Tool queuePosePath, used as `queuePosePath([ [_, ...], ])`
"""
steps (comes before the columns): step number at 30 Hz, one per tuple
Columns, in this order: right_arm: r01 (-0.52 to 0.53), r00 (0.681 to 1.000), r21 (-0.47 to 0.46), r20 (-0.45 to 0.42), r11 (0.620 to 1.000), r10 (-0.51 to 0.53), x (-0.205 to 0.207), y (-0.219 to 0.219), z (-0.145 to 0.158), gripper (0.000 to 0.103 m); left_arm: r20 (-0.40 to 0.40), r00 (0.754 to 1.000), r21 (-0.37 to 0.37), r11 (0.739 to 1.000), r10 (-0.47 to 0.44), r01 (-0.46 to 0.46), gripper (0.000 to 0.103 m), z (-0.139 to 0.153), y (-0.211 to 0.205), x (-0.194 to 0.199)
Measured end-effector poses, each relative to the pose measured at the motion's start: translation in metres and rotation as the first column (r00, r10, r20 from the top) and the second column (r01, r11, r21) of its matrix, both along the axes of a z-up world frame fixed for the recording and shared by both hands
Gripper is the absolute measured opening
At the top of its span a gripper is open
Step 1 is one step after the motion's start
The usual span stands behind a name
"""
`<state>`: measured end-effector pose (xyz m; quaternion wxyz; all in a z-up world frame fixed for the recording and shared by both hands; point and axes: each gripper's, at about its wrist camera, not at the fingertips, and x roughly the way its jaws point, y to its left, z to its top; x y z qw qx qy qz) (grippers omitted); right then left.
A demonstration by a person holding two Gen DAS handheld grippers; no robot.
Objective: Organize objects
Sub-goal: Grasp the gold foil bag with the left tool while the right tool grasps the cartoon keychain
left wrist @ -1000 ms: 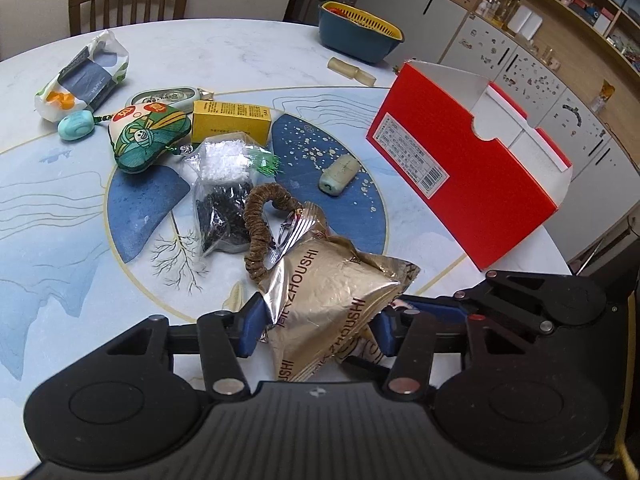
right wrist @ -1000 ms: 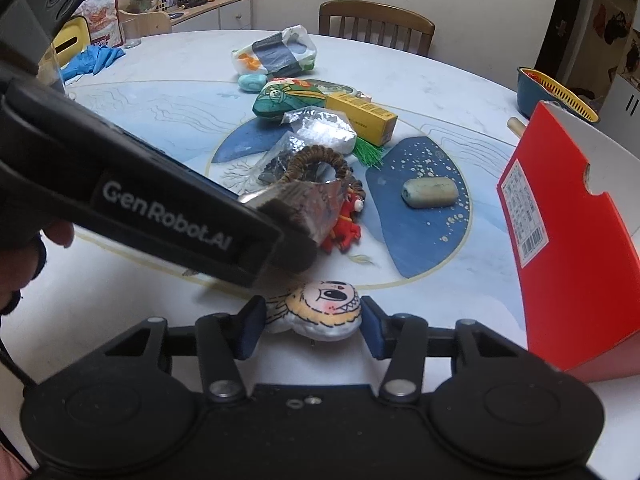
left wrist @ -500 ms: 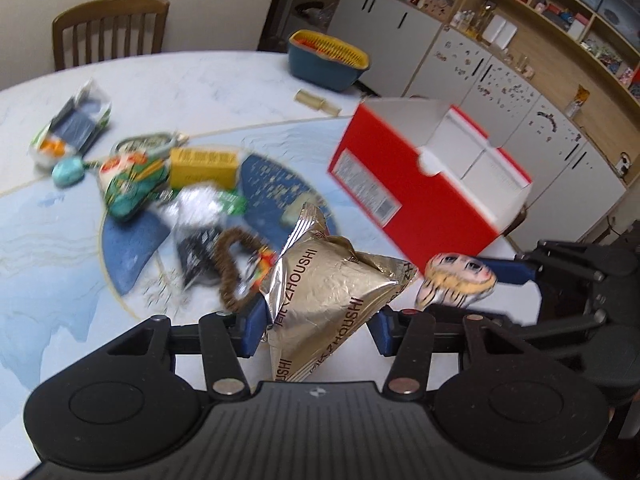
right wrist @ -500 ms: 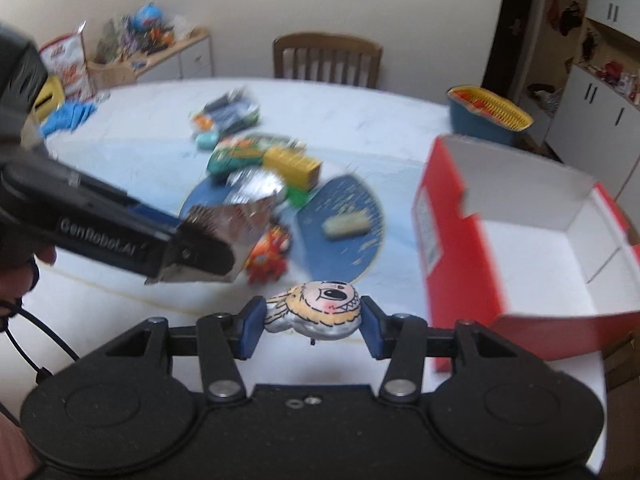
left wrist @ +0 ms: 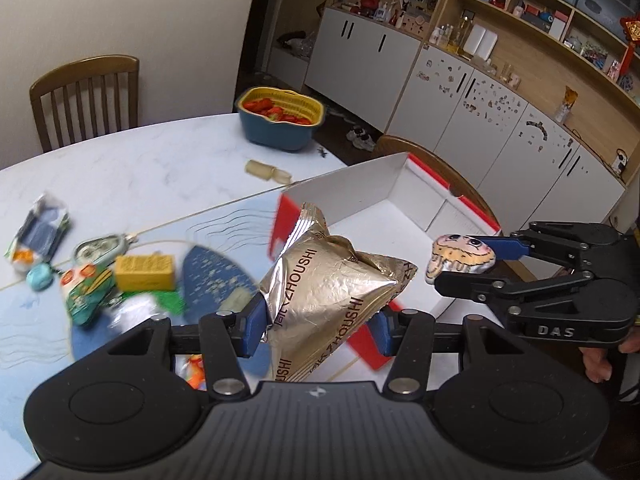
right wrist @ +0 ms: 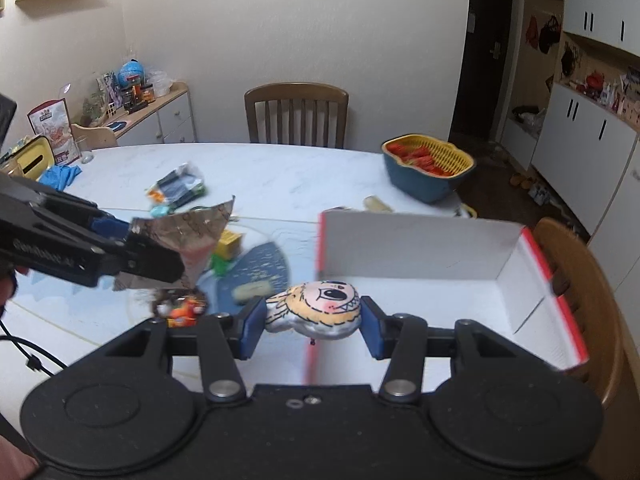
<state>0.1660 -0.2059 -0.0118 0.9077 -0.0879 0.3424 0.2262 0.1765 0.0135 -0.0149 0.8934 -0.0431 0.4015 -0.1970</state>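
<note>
My left gripper (left wrist: pixel 316 330) is shut on a gold foil snack bag (left wrist: pixel 332 288) and holds it in the air beside the near left corner of an open red box with a white inside (left wrist: pixel 384 216). My right gripper (right wrist: pixel 313 326) is shut on a small cartoon-face packet (right wrist: pixel 316 310) and holds it above the box's near edge (right wrist: pixel 420 280). The right gripper with the packet (left wrist: pixel 460 256) shows at the right of the left wrist view. The left gripper with the foil bag (right wrist: pixel 188 240) shows at the left of the right wrist view.
Loose items lie on the round table (left wrist: pixel 140 160): a yellow box (left wrist: pixel 144 272), a green pouch (left wrist: pixel 86 292), a teal item (left wrist: pixel 40 278), a wrapped packet (left wrist: pixel 38 232). A blue basket with a yellow liner (left wrist: pixel 280 122) stands at the far edge. Chairs (right wrist: pixel 296 118) surround the table.
Both grippers have risen from the table and moved right toward the red box, each carrying its item. The box's white inside has come into view.
</note>
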Motion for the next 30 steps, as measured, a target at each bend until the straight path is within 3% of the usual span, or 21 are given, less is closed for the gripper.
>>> queuePosePath([
  [15,0.011,1.0,-0.063,-0.009,0.998,-0.011,0.054,-0.088,-0.033,0.048,-0.01,1.0,0.11,0.994,-0.02,0.021,0.052,0.002,-0.125,0.067],
  [30,-0.042,0.989,-0.093,-0.147,0.995,0.028,0.113,-0.112,-0.075,0.048,-0.187,0.982,0.201,0.979,0.001,0.037,0.052,-0.054,-0.201,0.156],
])
